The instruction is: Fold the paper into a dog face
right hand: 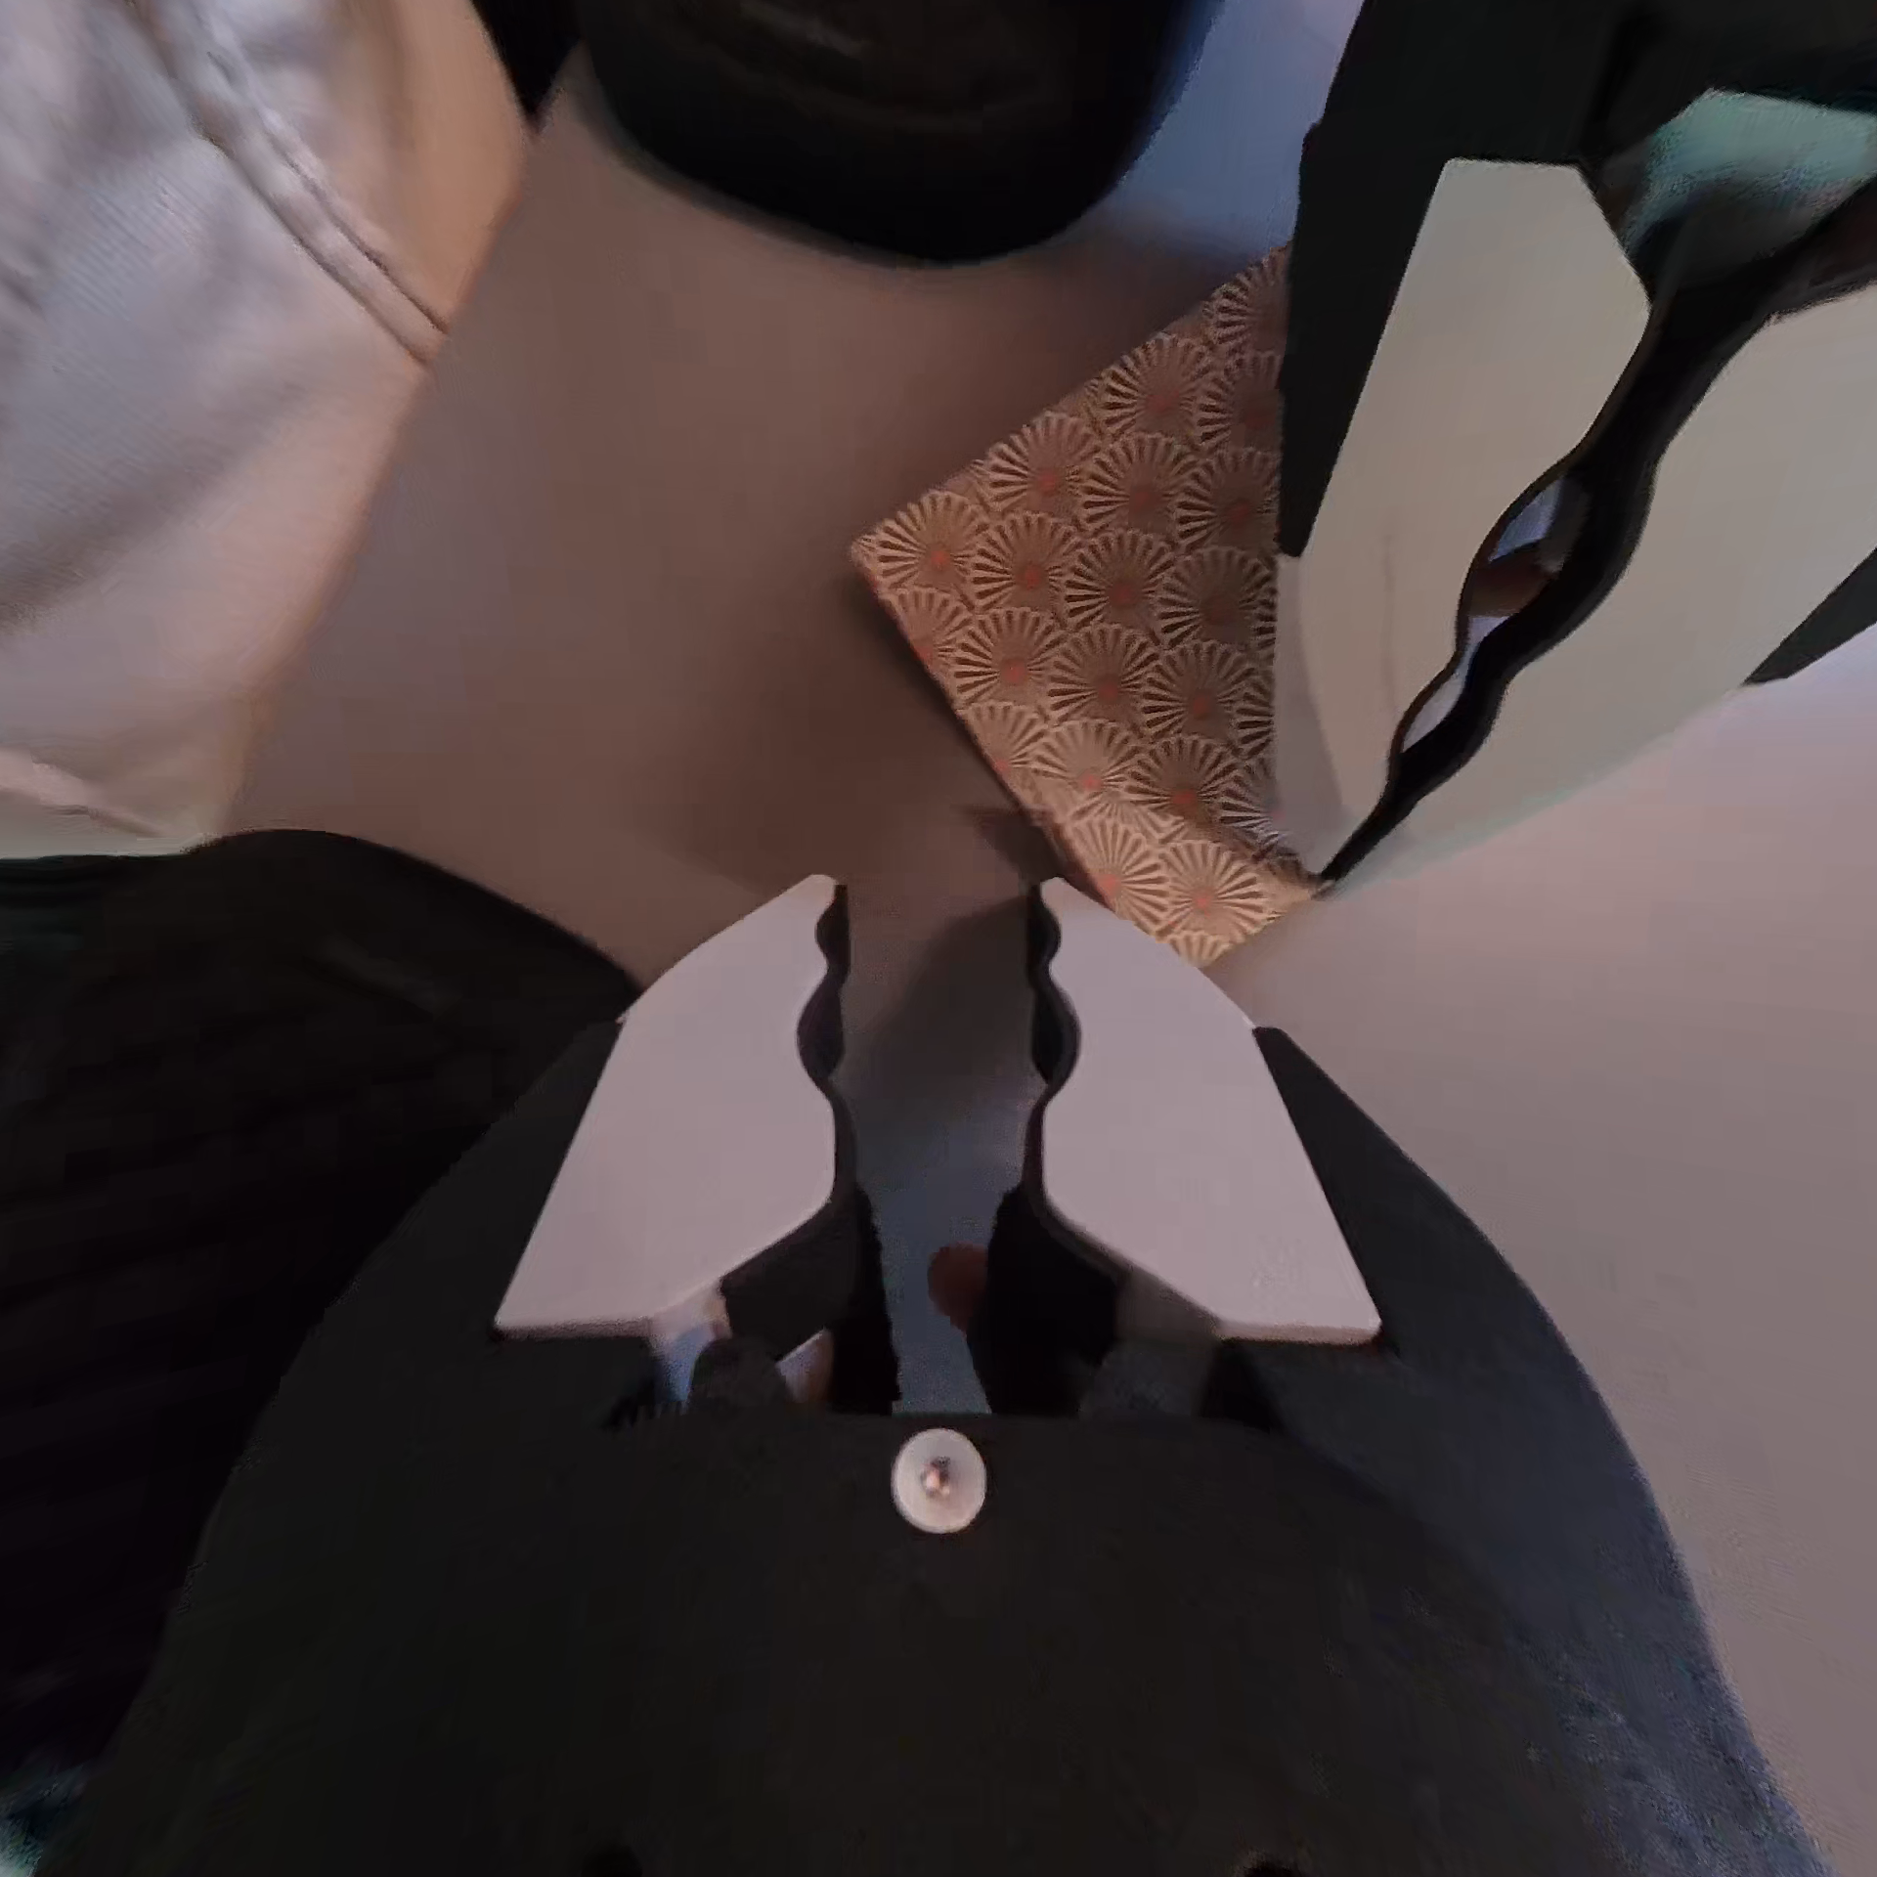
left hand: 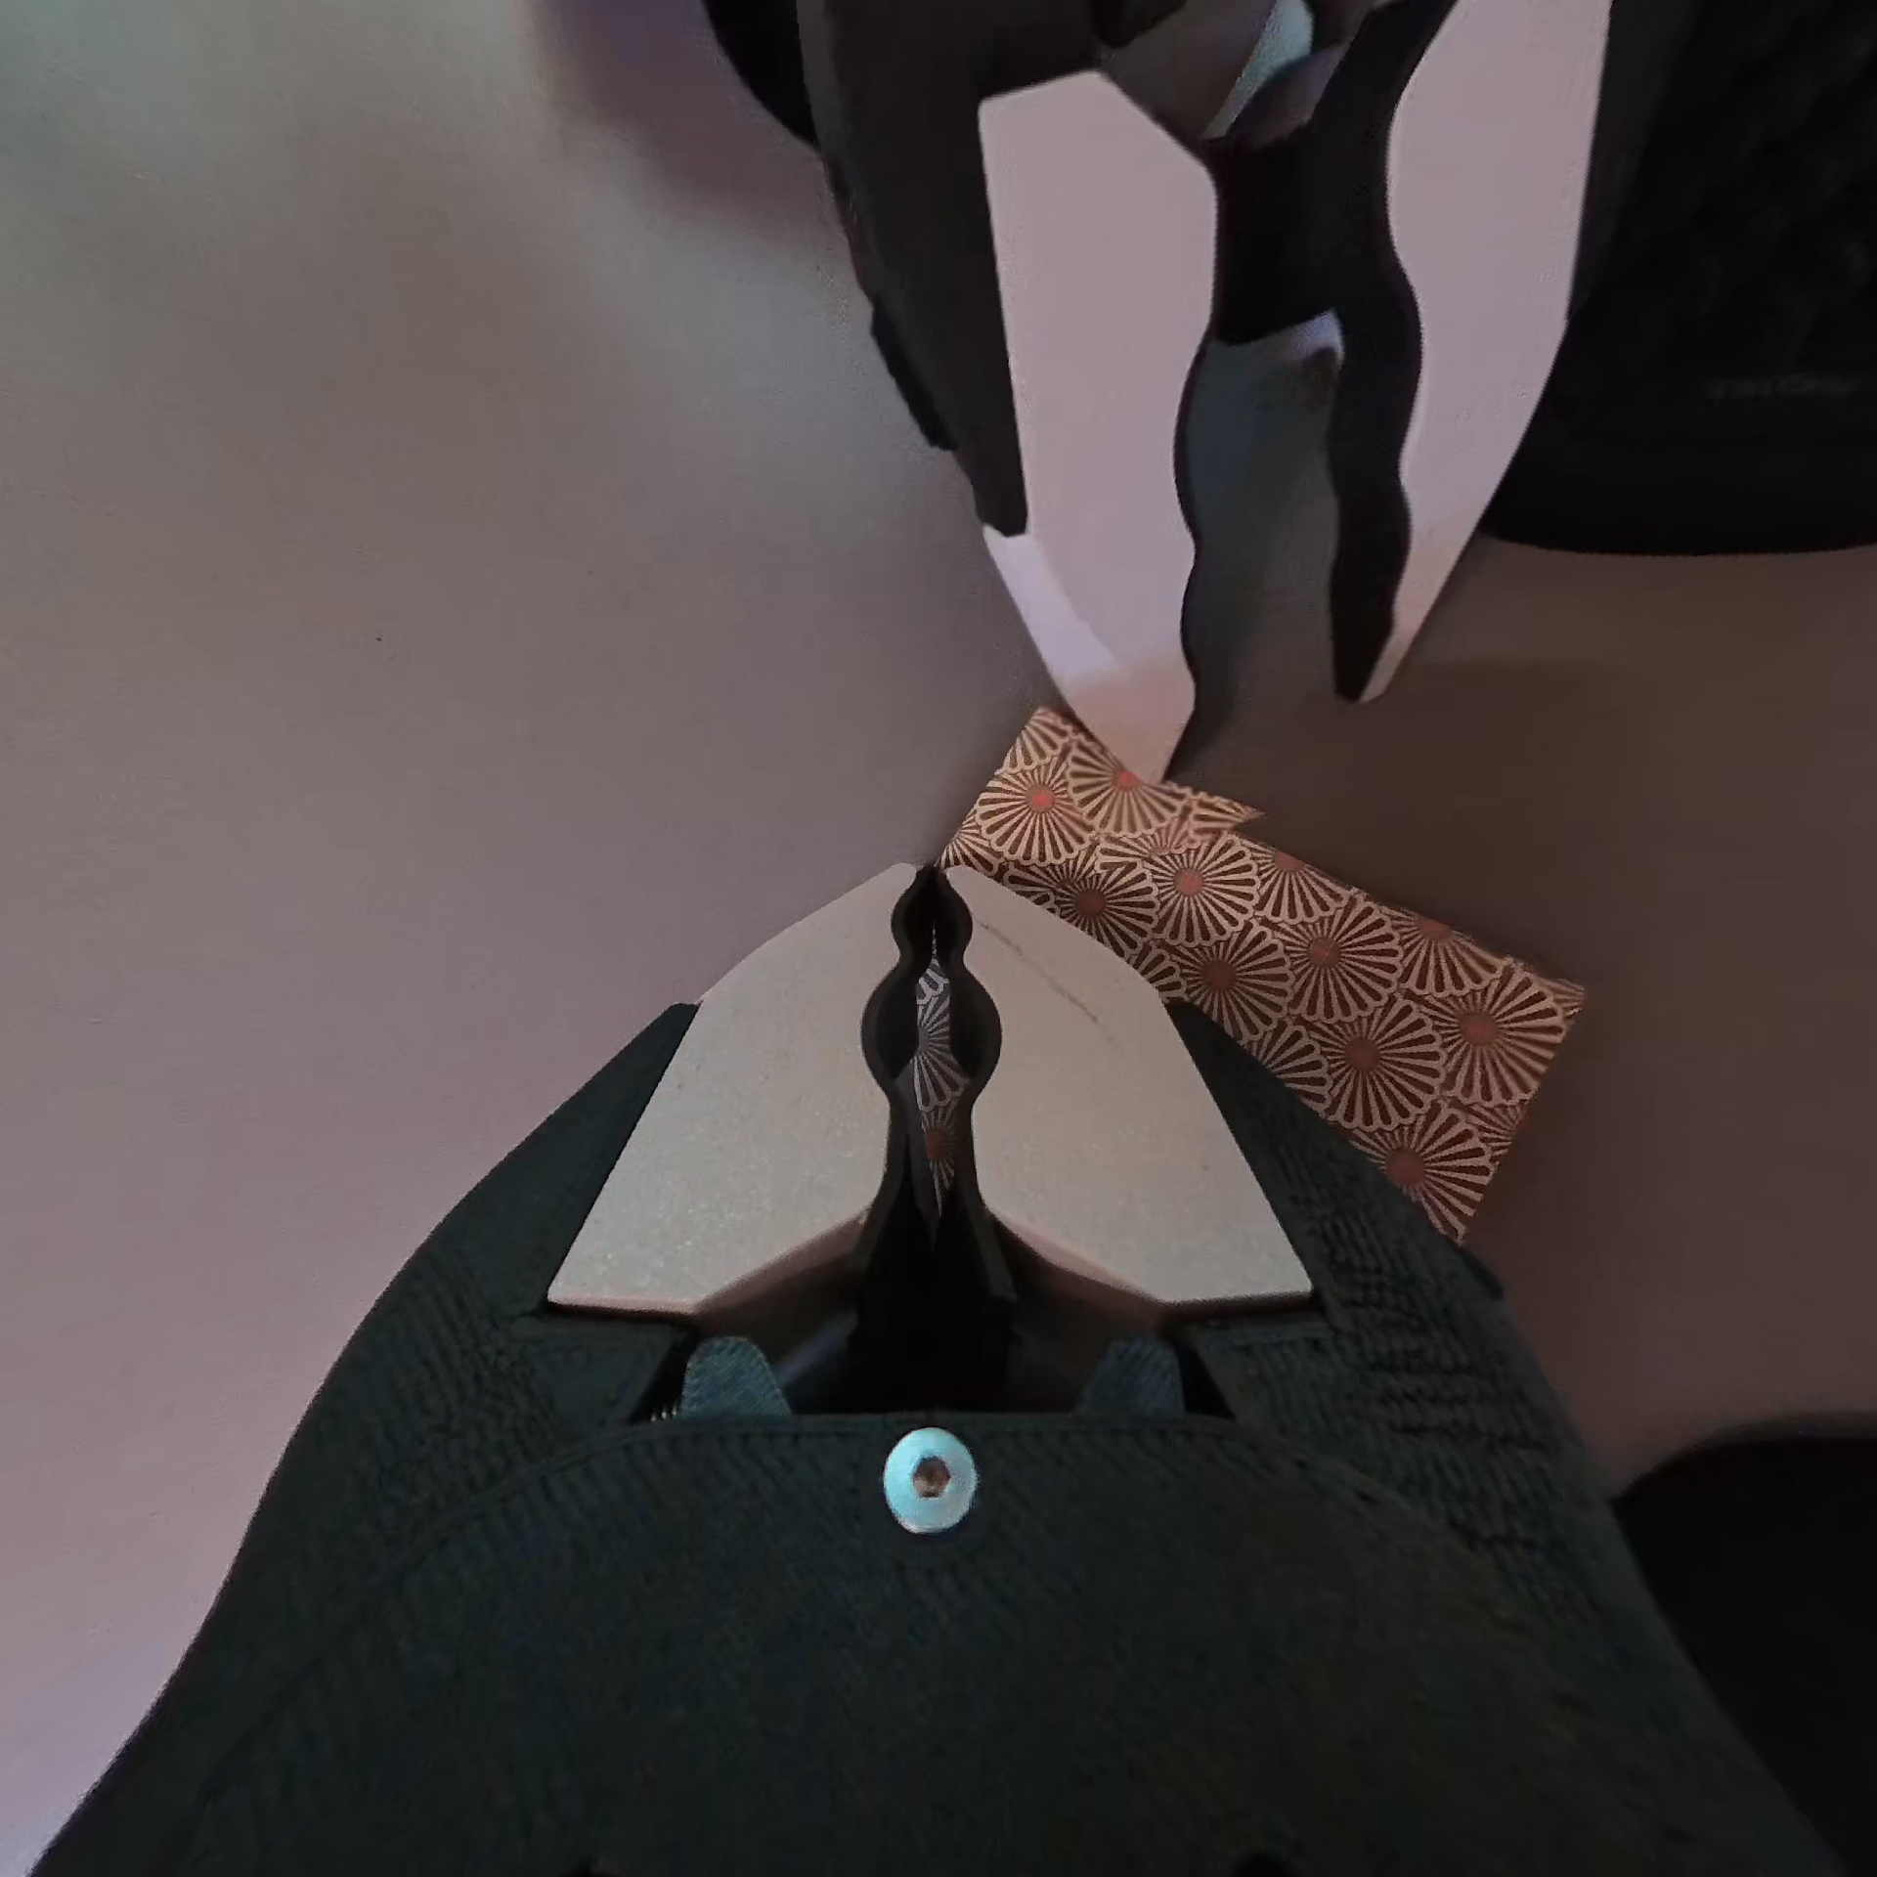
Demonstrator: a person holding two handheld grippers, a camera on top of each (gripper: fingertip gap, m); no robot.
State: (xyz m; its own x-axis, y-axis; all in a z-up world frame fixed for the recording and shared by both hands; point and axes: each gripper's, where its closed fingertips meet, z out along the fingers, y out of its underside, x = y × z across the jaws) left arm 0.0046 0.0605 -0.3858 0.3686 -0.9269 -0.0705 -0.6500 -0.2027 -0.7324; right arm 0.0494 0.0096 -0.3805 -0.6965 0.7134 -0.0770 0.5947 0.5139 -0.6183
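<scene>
The paper [left hand: 1310,965] is a folded piece with a brown and cream flower pattern. It stretches out to the right from my left gripper [left hand: 929,879], which is shut on its near edge; a strip of it shows between the fingers. In the right wrist view the paper [right hand: 1107,630] slopes from the table up into the left gripper [right hand: 1331,868] at the upper right. My right gripper [right hand: 934,899] is open and empty, with its right fingertip next to the paper's lower corner. In the left wrist view it [left hand: 1270,721] comes down from the top, one fingertip by the paper's far corner.
The pale grey table [left hand: 406,711] lies beneath. A white cloth or sleeve [right hand: 152,356] is at the upper left of the right wrist view. Dark objects are at its top [right hand: 843,122] and left [right hand: 203,1117], and at the right of the left wrist view [left hand: 1727,305].
</scene>
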